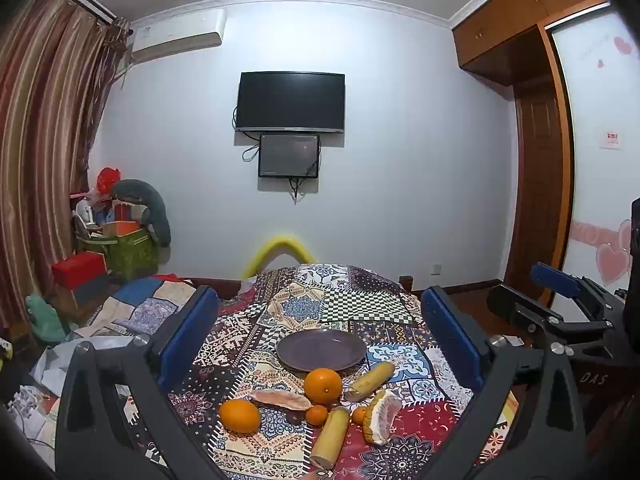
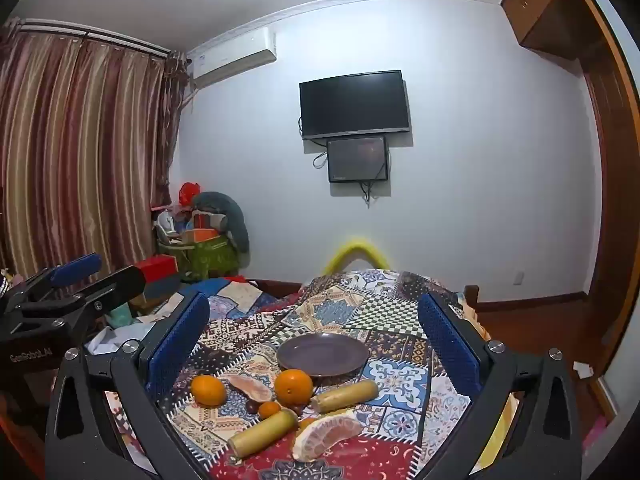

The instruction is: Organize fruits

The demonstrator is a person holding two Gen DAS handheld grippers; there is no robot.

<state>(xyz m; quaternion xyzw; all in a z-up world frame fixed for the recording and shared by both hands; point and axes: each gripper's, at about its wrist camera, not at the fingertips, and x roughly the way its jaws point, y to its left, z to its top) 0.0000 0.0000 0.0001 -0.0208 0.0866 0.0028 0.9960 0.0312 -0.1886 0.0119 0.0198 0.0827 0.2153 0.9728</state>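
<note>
Orange citrus [image 1: 323,385], pale pomelo wedges [image 1: 382,410] and yellow stalks [image 1: 330,436] are clustered beside a purple plate [image 1: 321,349], framed ahead between each wide-open, empty hand-held gripper [image 1: 318,336] [image 2: 314,340].

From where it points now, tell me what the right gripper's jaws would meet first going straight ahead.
Probably the purple plate: the right gripper, jaws wide open, points slightly down over the fruit. The large orange sits just before it; depth is unclear.
</note>
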